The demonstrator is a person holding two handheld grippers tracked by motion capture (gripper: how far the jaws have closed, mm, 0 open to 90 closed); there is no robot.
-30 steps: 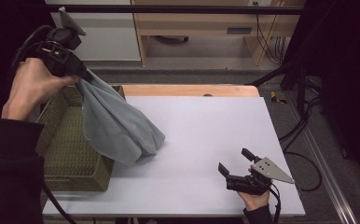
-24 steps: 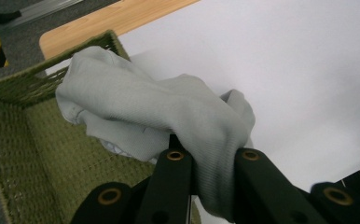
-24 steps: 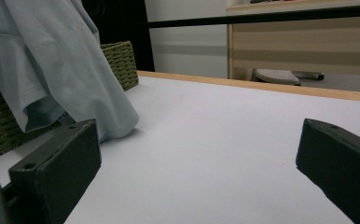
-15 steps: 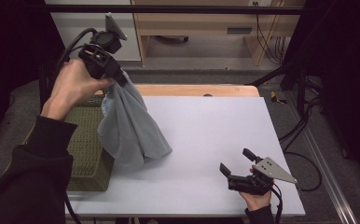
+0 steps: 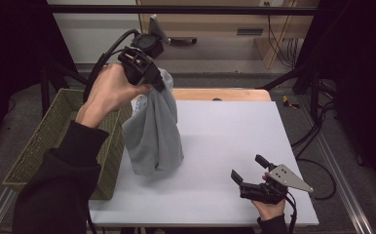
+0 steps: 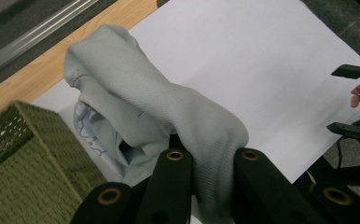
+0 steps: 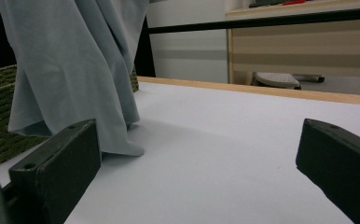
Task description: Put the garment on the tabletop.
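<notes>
A grey cloth [image 5: 153, 129] hangs from my left gripper [image 5: 158, 83], which is shut on its top and held high over the left part of the white table [image 5: 225, 131]. In the left gripper view the cloth [image 6: 169, 112] bunches between the two black jaws. Its lower end touches the table just right of the woven green basket [image 5: 54, 136]. My right gripper [image 5: 248, 168] rests near the table's front right edge, jaws wide apart with nothing between them. From the right gripper view the cloth [image 7: 75, 65] hangs ahead at the left, its hem on the table.
The basket [image 6: 24, 154] stands along the table's left side. A wooden strip [image 5: 220, 94] edges the table's far side. Metal rails run along both sides, and cables [image 5: 317, 141] trail off at the right.
My left hand has carried the cloth up and to the right, out of the basket and over the table. The cloth now hangs straighter. The right gripper has stayed put.
</notes>
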